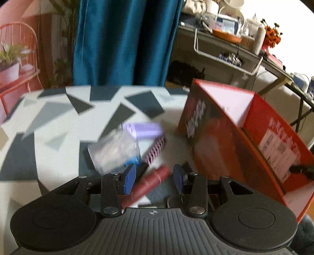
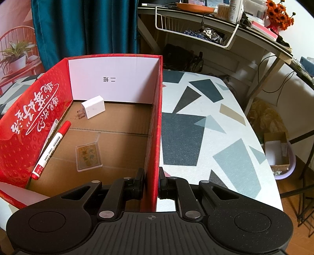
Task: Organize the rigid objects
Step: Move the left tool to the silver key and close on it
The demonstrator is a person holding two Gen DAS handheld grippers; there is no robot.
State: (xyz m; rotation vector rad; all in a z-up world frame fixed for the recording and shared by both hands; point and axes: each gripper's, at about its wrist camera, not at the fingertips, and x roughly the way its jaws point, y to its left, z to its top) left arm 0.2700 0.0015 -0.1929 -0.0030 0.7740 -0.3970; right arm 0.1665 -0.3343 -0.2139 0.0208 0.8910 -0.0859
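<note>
In the left wrist view my left gripper [image 1: 154, 177] stands open over a blurred heap on the patterned table [image 1: 58, 121]. A dark red tube [image 1: 151, 183] lies slanted between its blue pads [image 1: 129, 178], which do not press on it. Beyond it lie a pink-and-black comb [image 1: 155, 151], a clear plastic packet [image 1: 113, 151] and a lilac case [image 1: 143, 129]. The red cardboard box [image 1: 215, 137] stands to the right. In the right wrist view my right gripper [image 2: 151, 183] is shut on the box's right wall [image 2: 155, 137]. Inside lie a white charger [image 2: 93, 107], a red marker [image 2: 52, 149] and a clear card case [image 2: 88, 156].
A teal curtain [image 1: 121, 43] hangs behind the table. A cluttered shelf with a white wire basket [image 2: 196, 31] and orange flowers [image 2: 278, 13] runs along the back right. The table's right edge [image 2: 270, 166] drops to the floor, where a lilac tub [image 2: 282, 162] sits.
</note>
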